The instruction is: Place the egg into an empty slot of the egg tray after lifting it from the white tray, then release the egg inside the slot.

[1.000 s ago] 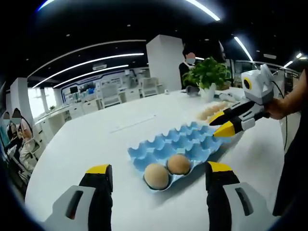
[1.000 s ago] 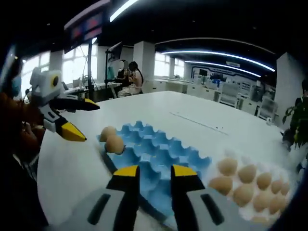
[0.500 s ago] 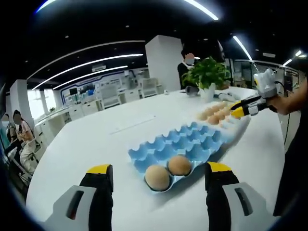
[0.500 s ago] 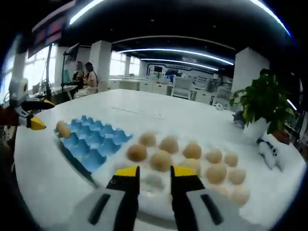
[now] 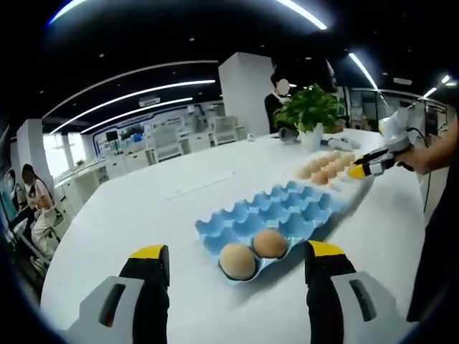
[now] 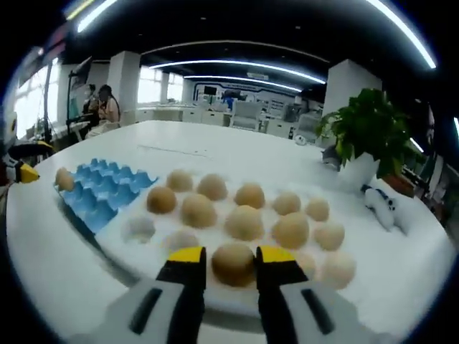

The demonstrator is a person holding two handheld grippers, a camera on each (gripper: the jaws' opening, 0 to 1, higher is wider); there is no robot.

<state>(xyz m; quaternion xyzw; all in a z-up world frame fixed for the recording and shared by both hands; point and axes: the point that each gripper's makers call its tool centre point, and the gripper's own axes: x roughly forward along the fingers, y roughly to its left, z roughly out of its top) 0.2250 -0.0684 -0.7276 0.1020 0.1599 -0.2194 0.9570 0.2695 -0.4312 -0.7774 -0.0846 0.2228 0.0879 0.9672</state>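
Note:
The blue egg tray lies ahead of my left gripper, whose jaws stand wide open and apart from it. Two brown eggs fill its nearest slots. In the right gripper view, the white tray carries several eggs. My right gripper straddles a near-row egg, its narrow gap as wide as the egg and unchanged from before. The blue egg tray lies to the left. From the left gripper view, the right gripper hovers at the white tray.
A potted plant stands behind the white tray, with a small white object beside it. A person stands at the table's far side. A hand holds the right gripper. The left gripper peeks in at the left edge.
My right gripper has swung from above the blue egg tray to the white tray and come down around a near-row egg. The left gripper has barely moved.

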